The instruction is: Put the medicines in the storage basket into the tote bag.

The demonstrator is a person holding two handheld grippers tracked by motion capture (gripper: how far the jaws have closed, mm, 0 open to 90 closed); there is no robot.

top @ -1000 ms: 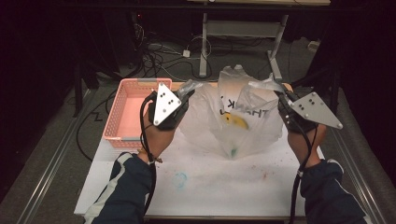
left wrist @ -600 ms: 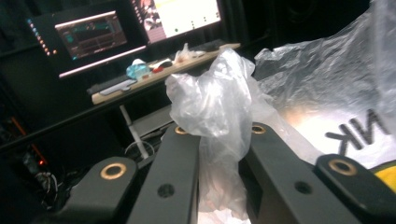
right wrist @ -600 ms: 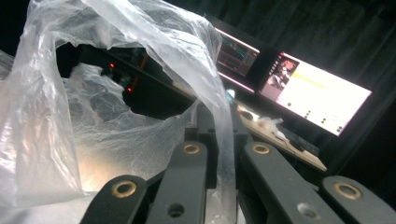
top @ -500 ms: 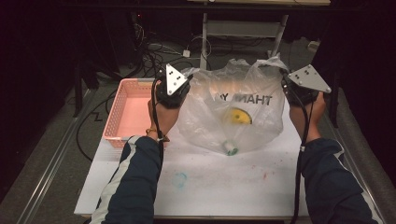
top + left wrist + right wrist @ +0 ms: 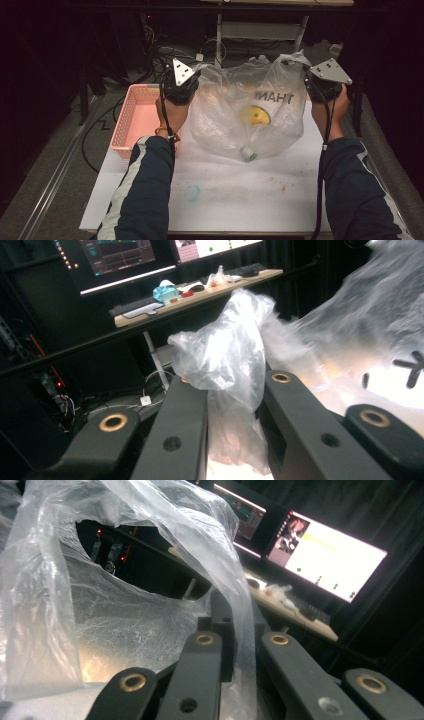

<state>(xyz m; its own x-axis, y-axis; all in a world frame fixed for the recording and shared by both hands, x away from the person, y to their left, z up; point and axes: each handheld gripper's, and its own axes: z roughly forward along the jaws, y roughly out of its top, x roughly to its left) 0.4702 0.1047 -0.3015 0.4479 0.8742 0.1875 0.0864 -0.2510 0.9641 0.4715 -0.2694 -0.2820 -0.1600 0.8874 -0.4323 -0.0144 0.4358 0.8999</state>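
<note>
A clear plastic bag [image 5: 235, 107] with dark lettering hangs stretched between my two grippers over the white table [image 5: 240, 200]. A yellow round thing [image 5: 256, 116] and a small white-and-green item [image 5: 247, 152] lie inside it. My left gripper [image 5: 199, 76] pinches the bag's left handle [image 5: 227, 350]; in the left gripper view [image 5: 235, 382] the film is bunched between the jaws, which have just eased open slightly. My right gripper [image 5: 301, 70] is shut on the right handle [image 5: 235, 580], and the film runs between its jaws [image 5: 240, 632].
A pink plastic basket [image 5: 137, 120] sits at the table's left edge, beside my left forearm. Behind the table stand a desk frame and cables on the floor. A shelf with keyboards and lit monitors [image 5: 325, 555] is farther back.
Both hands moved away from the person and farther apart. The bag went from loosely bunched to spread wide, with its mouth pulled open between the grippers.
</note>
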